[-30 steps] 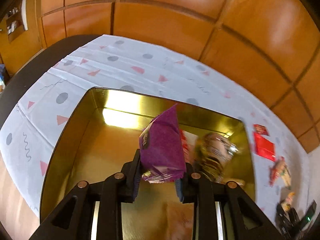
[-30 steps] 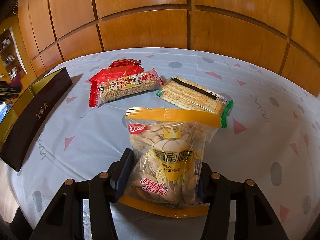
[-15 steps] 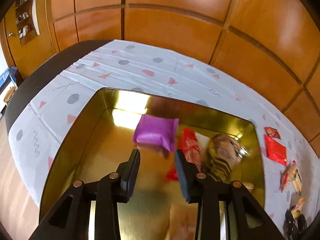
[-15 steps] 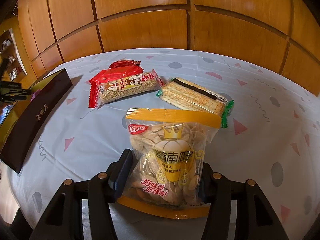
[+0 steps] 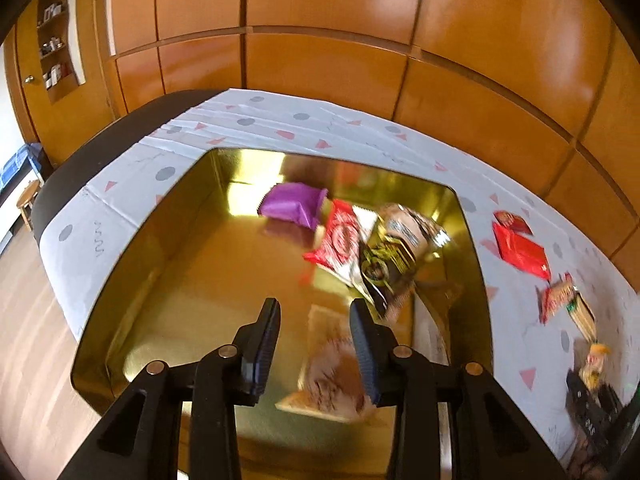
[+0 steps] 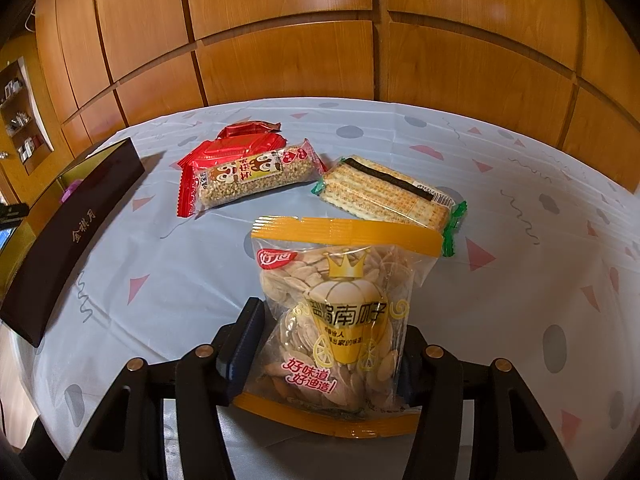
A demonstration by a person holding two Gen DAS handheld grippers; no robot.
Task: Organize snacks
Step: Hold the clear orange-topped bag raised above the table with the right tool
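Left wrist view, bottom centre: left gripper (image 5: 315,312) with jaws spread and nothing between them, having just been opening, poised over the gold tin (image 5: 132,248). Directly beyond the fingertips, low in the tin, a blurred pale packet (image 5: 332,376) flat on the gold floor. Farther up, right of centre, a dark-and-gold crinkled bag (image 5: 394,252) overlapping a red packet (image 5: 340,240). Beyond these, near the tin's far wall at centre frame, the purple packet (image 5: 292,204), lying free and well apart from the jaws. Outside the tin, at right on the patterned tablecloth (image 5: 120,184), red wrappers (image 5: 520,248) and more snacks, blurred. Behind everything, wooden wall panels (image 5: 320,20).

Right wrist view, bottom centre: right gripper (image 6: 324,340) pinching a clear, yellow-banded bag of seeds (image 6: 340,320) by its lower sides, bag upright between the pads. Just beyond the bag's top edge, right of centre, a green-ended cracker pack (image 6: 384,196) flat on the cloth. To its left, a puffed-grain bar (image 6: 256,180) lying across a red packet (image 6: 224,148), with another red wrapper behind. At far left, the tin's dark outer wall with gold lettering, a sliver of purple showing inside.
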